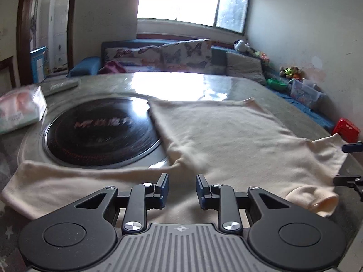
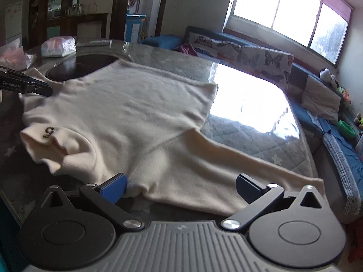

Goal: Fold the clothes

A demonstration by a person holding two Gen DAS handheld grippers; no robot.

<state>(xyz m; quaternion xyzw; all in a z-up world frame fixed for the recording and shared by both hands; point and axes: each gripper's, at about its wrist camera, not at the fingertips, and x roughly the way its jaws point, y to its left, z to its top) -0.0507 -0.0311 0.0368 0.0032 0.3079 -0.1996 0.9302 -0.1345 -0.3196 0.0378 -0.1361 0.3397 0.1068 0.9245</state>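
Observation:
A cream long-sleeved sweater lies spread flat on the table, also in the right wrist view. Its collar carries a small dark mark and points toward the near left. My left gripper is open and empty, low over the sweater near its left sleeve. My right gripper is wide open, its jaws straddling the shoulder and right sleeve at the near edge. The left gripper's body shows at the left of the right wrist view.
A round dark hotplate is set in the glass-topped table, partly under the sweater. Plastic bags sit at the table's left. A sofa with butterfly cushions and toys stand beyond, under a bright window.

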